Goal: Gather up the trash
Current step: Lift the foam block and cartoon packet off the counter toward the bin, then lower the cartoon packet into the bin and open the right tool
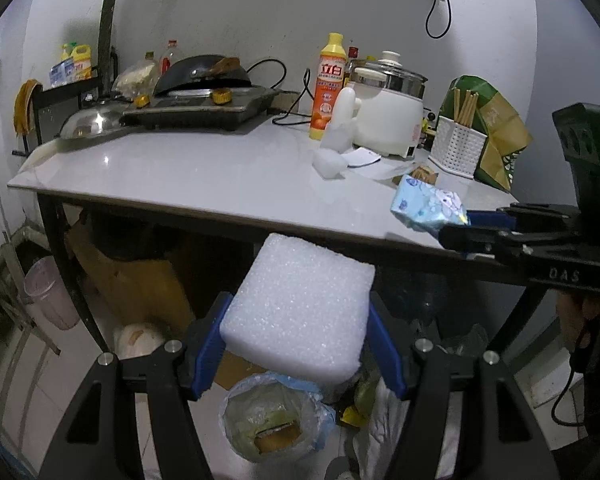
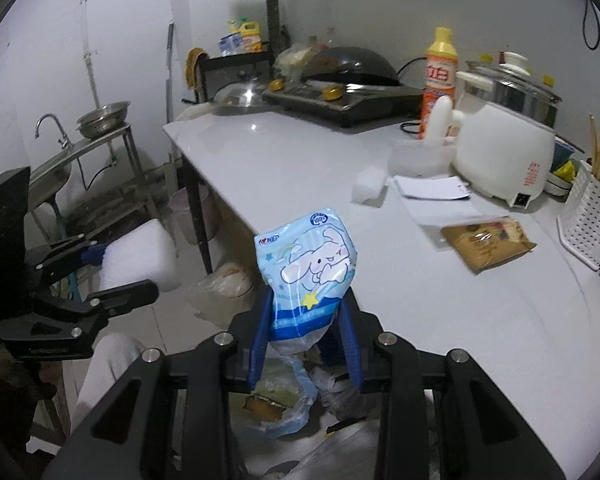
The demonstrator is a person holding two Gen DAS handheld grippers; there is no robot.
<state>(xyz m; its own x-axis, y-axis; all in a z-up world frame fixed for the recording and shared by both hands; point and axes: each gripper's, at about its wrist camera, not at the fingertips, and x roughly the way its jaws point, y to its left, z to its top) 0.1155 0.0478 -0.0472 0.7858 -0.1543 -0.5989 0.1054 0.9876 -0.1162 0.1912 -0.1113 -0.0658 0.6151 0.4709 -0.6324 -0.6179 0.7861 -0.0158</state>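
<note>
My left gripper (image 1: 300, 320) is shut on a white foam block (image 1: 300, 308), held off the table's front edge above an open trash bag (image 1: 272, 420) on the floor. The block also shows in the right wrist view (image 2: 140, 256). My right gripper (image 2: 306, 308) is shut on a blue tissue packet (image 2: 312, 268) with a cartoon print, held over the table's front edge; the trash bag (image 2: 276, 404) lies below it. The packet shows at the right of the left wrist view (image 1: 428, 204). A smaller foam piece (image 2: 368, 186), papers (image 2: 432, 192) and a brown packet (image 2: 488, 244) lie on the table (image 2: 280, 168).
A white electric pot (image 2: 504, 156), an orange detergent bottle (image 2: 440, 76), a wok on a cooktop (image 2: 348, 70) and a white chopstick basket (image 2: 588, 220) stand along the back of the table. A sink (image 2: 56, 160) is at the left. A pink bin (image 1: 50, 296) stands under the table.
</note>
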